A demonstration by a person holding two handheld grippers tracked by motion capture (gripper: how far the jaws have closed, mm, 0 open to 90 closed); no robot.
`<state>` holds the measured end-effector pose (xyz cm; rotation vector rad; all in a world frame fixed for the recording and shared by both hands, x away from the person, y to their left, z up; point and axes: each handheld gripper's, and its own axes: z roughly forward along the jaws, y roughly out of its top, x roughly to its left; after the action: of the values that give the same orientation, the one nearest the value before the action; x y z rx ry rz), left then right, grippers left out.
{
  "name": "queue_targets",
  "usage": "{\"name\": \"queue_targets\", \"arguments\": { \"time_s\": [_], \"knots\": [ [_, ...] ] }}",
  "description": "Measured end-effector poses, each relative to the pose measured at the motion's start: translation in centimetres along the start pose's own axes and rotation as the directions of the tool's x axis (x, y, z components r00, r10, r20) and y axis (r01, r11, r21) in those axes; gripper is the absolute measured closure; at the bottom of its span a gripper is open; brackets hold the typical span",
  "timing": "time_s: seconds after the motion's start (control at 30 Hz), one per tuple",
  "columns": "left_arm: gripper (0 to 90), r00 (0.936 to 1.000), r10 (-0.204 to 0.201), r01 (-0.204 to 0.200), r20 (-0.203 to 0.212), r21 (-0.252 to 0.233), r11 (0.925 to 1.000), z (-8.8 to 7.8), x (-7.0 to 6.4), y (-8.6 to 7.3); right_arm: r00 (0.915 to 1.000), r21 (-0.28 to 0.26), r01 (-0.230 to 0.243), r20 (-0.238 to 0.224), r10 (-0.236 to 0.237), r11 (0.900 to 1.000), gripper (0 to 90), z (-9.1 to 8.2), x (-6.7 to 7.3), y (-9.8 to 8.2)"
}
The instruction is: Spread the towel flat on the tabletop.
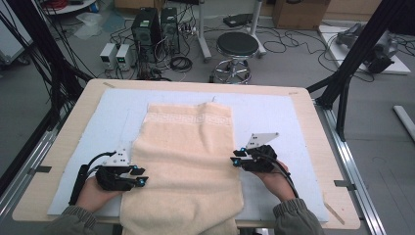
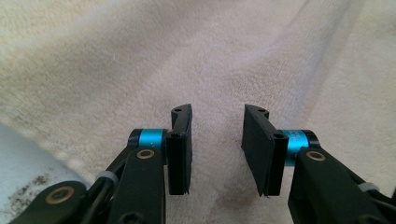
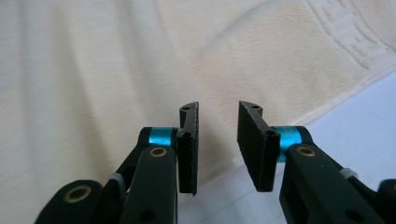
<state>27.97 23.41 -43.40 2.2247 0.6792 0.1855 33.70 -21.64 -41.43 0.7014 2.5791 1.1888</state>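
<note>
A cream towel (image 1: 188, 156) with a patterned band near its far end lies lengthwise on the pale blue mat (image 1: 274, 117), and its near end hangs over the table's front edge. My left gripper (image 1: 140, 176) rests at the towel's left edge, pointing right. In the left gripper view the towel (image 2: 140, 60) lies under that gripper (image 2: 218, 112), whose jaws stand apart and pinch nothing. My right gripper (image 1: 237, 156) sits at the towel's right edge, pointing left. In the right gripper view it (image 3: 218, 107) is open over the towel's (image 3: 116, 70) border, with mat (image 3: 355, 112) at the right.
The mat covers a wooden table (image 1: 313, 127). Black frame posts (image 1: 362, 44) stand at the right and left sides. On the floor beyond are a round stool (image 1: 237, 46), computer towers (image 1: 147, 24) and many cables.
</note>
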Motion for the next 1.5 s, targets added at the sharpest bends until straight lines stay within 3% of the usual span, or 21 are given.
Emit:
{"name": "queue_targets", "arguments": {
  "time_s": [0.07,0.2,0.3,0.37,0.47,0.53,0.67,0.83,0.93,1.03,1.17,1.23,1.3,1.33,1.37,1.4,1.5],
  "knots": [
    [62.7,1.0,-0.003,0.003,-0.001,-0.009,1.0,0.2,0.0,-0.2,0.9997,0.0,-0.02,0.014,0.02,1.0,67.8,1.0,-1.0,0.5],
    [63.2,1.0,0.009,-0.009,-0.003,-0.015,0.9998,0.2,0.0,-0.3,0.9986,0.069,-0.033,0.044,0.03,0.997,63.4,3.6,-2.4,1.1],
    [63.7,1.0,-0.003,0.003,-0.004,-0.018,0.9998,0.2,0.1,-0.3,0.9985,0.082,-0.041,0.04,0.038,0.996,74.4,4.8,-2.8,1.0],
    [63.7,1.0,0.0,0.0,-0.005,-0.02,0.9998,0.2,0.0,-0.3,0.9981,0.073,-0.05,0.04,0.047,0.996,84.5,4.8,-3.0,1.0],
    [63.5,0.9999,0.009,-0.009,-0.012,-0.019,0.9998,0.2,0.0,-0.4,0.9952,0.091,-0.043,0.091,0.034,0.995,86.0,4.6,-3.5,1.2],
    [62.6,0.9999,0.003,-0.003,-0.015,-0.02,0.9998,0.1,-0.1,-0.3,0.99,0.094,-0.063,0.132,0.05,0.994,85.8,4.4,-4.2,1.1],
    [60.6,0.9997,0.003,-0.004,-0.025,-0.046,0.9989,-0.5,-0.2,-0.2,0.9909,0.052,-0.082,0.111,0.076,0.995,76.0,3.2,-4.1,1.3],
    [58.6,0.9996,0.012,-0.014,-0.025,-0.085,0.9963,-1.4,-1.0,0.0,0.999,-0.012,-0.015,0.042,0.015,1.0,69.1,0.2,-1.3,1.6],
    [57.8,0.9992,0.033,-0.035,-0.023,-0.101,0.9943,-1.9,-2.0,-0.1,0.9992,-0.03,0.04,0.007,-0.04,0.999,65.8,-1.6,1.2,1.3],
    [56.5,0.9982,0.059,-0.06,-0.013,-0.101,0.993,-2.5,-3.2,-0.5,0.9972,-0.045,0.062,-0.039,-0.064,0.997,63.4,-3.0,3.4,0.6],
    [54.6,0.9967,0.081,-0.08,0.007,-0.098,0.9919,-3.2,-4.6,-1.4,0.9873,-0.073,0.106,-0.11,-0.114,0.992,60.6,-4.3,6.3,-1.1],
    [54.6,0.995,0.094,-0.092,0.034,-0.08,0.9926,-3.2,-5.0,-1.8,0.9776,-0.054,0.128,-0.161,-0.136,0.99,59.8,-4.2,7.7,-2.1],
    [57.7,0.9882,0.095,-0.091,0.12,-0.041,0.995,-2.8,-5.2,-2.3,0.9662,-0.031,0.158,-0.201,-0.161,0.987,59.5,-3.8,8.5,-2.8],
    [58.1,0.9862,0.104,-0.103,0.129,-0.014,0.9946,-2.5,-5.4,-2.5,0.9599,-0.014,0.166,-0.227,-0.165,0.986,59.5,-3.5,8.9,-3.1],
    [58.1,0.9842,0.119,-0.121,0.131,0.009,0.9926,-2.2,-5.6,-2.6,0.9559,-0.003,0.17,-0.242,-0.166,0.985,59.6,-3.1,9.1,-3.4],
    [58.1,0.9829,0.134,-0.135,0.126,0.0,0.9908,-1.9,-5.8,-2.8,0.9518,0.011,0.175,-0.258,-0.166,0.985,60.4,-2.7,9.3,-3.6],
    [68.0,0.9849,0.141,-0.141,0.1,-0.011,0.99,-1.9,-5.6,-2.9,0.946,0.049,0.185,-0.28,-0.164,0.982,78.6,-1.6,9.7,-4.3]
  ]
}}
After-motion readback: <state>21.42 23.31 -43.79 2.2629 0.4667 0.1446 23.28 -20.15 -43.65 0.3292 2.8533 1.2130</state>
